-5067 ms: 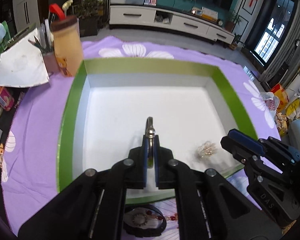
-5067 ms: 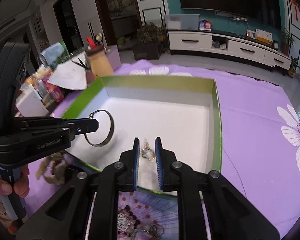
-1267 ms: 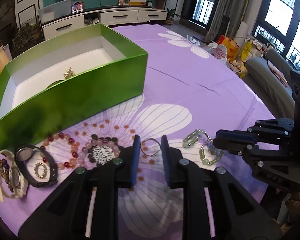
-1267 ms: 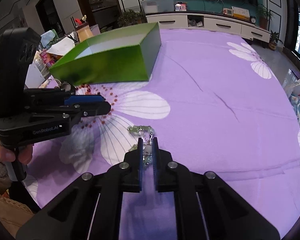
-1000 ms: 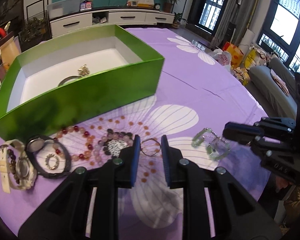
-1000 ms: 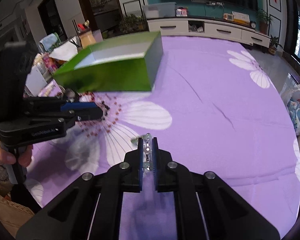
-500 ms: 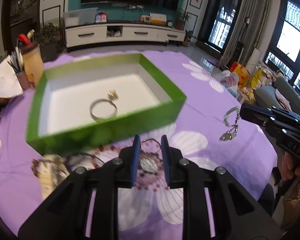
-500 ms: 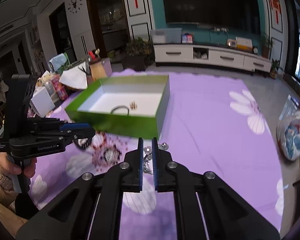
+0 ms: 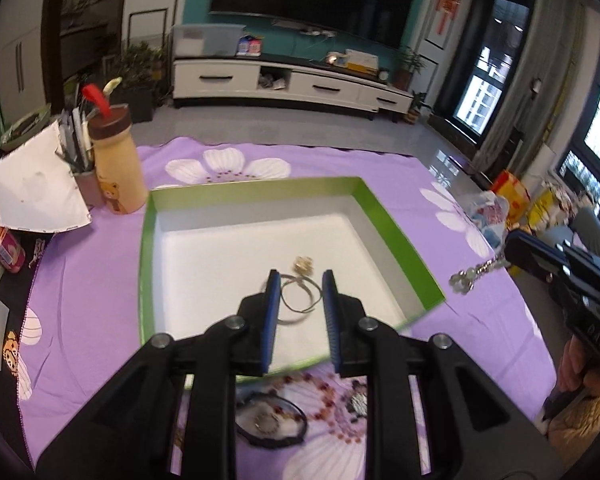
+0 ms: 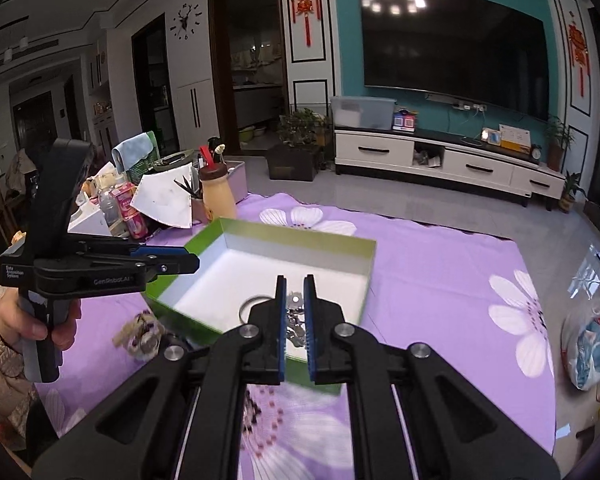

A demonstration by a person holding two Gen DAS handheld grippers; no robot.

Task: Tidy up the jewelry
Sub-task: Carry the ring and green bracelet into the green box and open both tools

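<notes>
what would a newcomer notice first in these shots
The green box, open on the purple flowered cloth, holds a silver bangle and a small gold piece. The left gripper carries a thin ring above it; the right gripper dangles a beaded chain.

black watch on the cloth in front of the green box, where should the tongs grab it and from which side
Take the black watch by its strap, not its face. It lies flat on the purple cloth as a closed loop, so come straight down, one tong inside the loop, one outside. The side away from the red bead bracelet looks clearest.
</notes>
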